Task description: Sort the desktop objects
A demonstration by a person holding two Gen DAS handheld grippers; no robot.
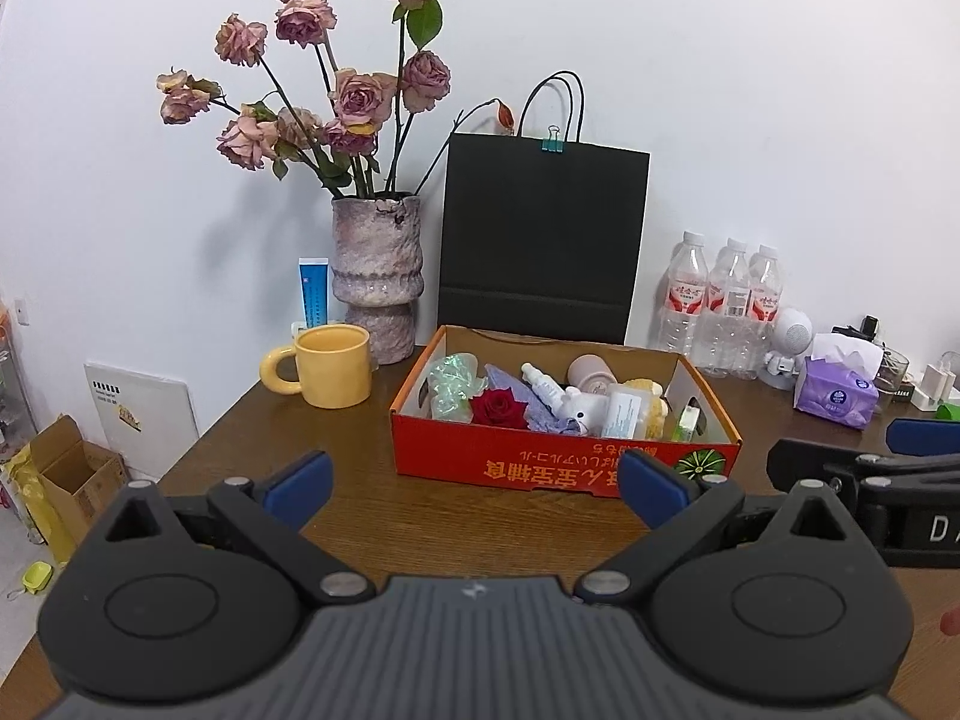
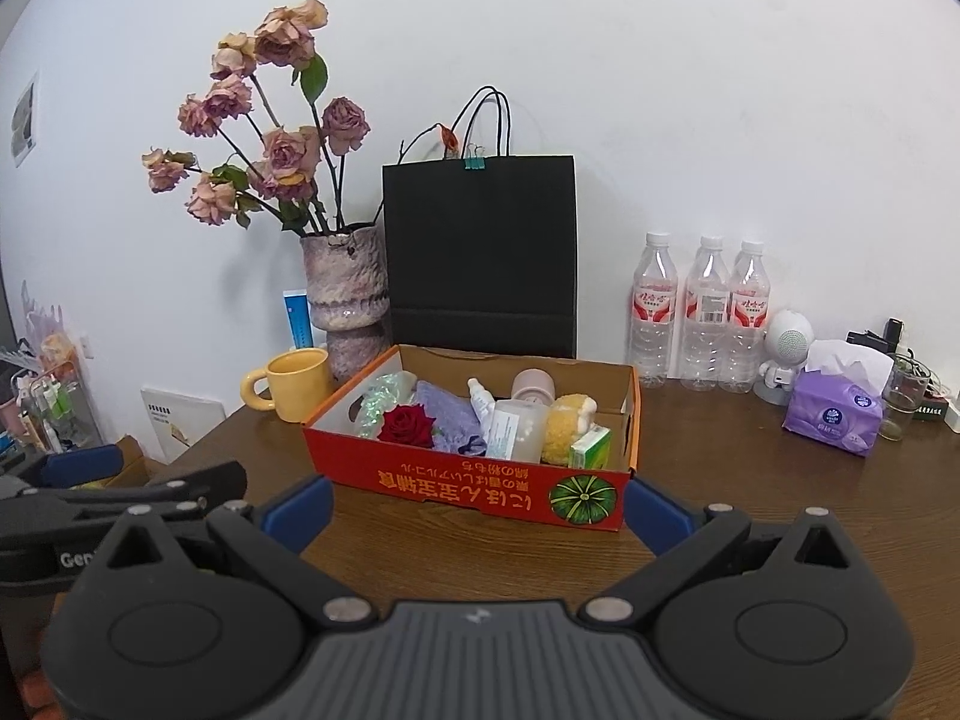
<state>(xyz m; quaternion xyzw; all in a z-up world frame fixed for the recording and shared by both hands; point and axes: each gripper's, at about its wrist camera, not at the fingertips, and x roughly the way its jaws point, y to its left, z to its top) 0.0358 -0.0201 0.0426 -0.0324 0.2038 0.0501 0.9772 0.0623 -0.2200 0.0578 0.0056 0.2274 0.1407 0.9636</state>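
I have both tongs hanging above the brown counter (image 1: 372,516), side by side, each spread wide with nothing between its blue pads. My left tongs (image 1: 474,483) hold nothing and touch nothing; their gap frames the near wall of the red cardboard box (image 1: 558,462). My right tongs (image 2: 477,507) are just as wide apart and just as empty, with the same box sitting between the pads from that camera.

The box stands in the middle of the counter, open at the top, with the small things piled in it: a red rose (image 2: 409,425), a lilac cloth (image 2: 444,405), a white dropper bottle (image 2: 482,399), a yellow sponge (image 2: 567,426) and a green carton (image 2: 591,449).

Behind the box stands a black paper bag (image 1: 540,240); to its left are a yellow mug (image 1: 330,373) and a vase of faded roses (image 1: 377,276).
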